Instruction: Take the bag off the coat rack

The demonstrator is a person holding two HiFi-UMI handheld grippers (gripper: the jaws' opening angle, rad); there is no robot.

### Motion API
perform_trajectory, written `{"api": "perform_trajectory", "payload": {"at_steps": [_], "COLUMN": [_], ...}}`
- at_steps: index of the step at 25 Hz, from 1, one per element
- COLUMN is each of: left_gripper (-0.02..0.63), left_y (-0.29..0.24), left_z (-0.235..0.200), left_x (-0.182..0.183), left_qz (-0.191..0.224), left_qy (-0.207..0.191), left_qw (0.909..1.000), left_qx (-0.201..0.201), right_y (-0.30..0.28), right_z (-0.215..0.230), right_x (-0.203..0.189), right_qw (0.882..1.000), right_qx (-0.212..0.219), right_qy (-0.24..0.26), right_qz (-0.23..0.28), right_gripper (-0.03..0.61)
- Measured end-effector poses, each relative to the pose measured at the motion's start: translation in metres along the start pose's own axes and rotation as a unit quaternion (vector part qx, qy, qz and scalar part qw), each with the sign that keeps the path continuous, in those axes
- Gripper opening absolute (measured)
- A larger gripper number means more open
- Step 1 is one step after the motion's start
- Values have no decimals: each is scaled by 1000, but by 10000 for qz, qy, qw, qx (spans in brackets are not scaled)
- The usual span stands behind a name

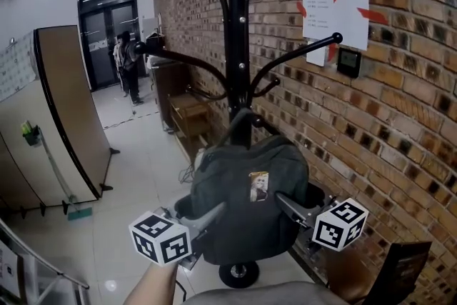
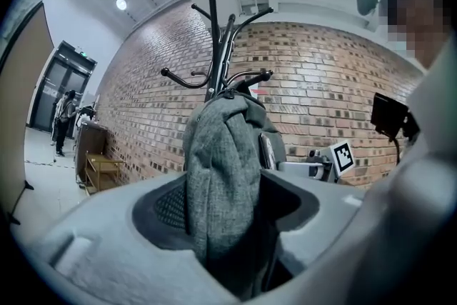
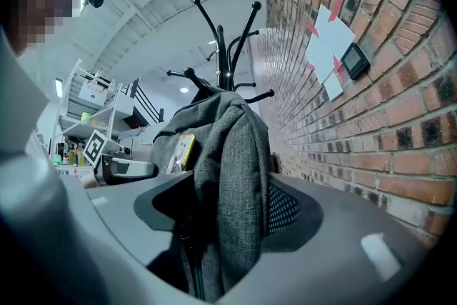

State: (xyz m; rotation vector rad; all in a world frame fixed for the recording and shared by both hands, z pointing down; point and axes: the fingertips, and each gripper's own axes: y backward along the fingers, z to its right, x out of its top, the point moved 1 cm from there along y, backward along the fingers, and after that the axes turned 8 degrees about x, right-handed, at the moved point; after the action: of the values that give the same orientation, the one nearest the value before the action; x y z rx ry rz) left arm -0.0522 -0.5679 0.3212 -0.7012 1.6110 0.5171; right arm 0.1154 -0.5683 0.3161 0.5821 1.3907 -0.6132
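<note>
Left tongs [image 1: 213, 215] and right tongs [image 1: 289, 207] are closing, each around a fold of the grey backpack [image 1: 246, 186], which hides the lower pole of the coat rack [image 1: 234, 46].

Dark grey fabric bag [image 1: 246, 203], small picture patch on front, hung upright by top strap low on black rack [image 1: 234, 25]. Body draped against pole, above round base. Rack stood beside brick wall [image 1: 400, 125].

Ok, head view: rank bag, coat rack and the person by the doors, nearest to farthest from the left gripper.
1. bag, between the left gripper's closing jaws.
2. coat rack, just behind the bag.
3. person, far down the hall, upper left.
</note>
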Motion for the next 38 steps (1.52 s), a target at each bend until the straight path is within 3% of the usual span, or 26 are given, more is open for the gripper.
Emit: {"api": "perform_trajectory", "payload": {"at_steps": [9, 15, 22, 29, 38], "left_gripper": [270, 270, 264, 261, 259], "left_y": [16, 55, 121, 185, 254], "left_z": [30, 74, 145, 222, 281], "left_x": [26, 24, -21, -82, -102], "left_qz": [193, 305, 154, -226, -218], "left_qy": [-134, -165, 75, 568, 707], "left_qw": [9997, 9994, 9995, 9971, 9963], "left_qx": [-8, 16, 256, 456, 449], "right_y": [24, 69, 146, 230, 294], "right_z": [-19, -58, -117, -175, -245], "right_x": [29, 33, -5, -52, -59], "right_qw": [9996, 9990, 9992, 9970, 9968], "right_qx": [101, 169, 370, 530, 526], "right_qy": [143, 287, -74, -438, -424], "right_qz": [219, 281, 127, -349, -424], "right_gripper": [270, 270, 265, 262, 262]}}
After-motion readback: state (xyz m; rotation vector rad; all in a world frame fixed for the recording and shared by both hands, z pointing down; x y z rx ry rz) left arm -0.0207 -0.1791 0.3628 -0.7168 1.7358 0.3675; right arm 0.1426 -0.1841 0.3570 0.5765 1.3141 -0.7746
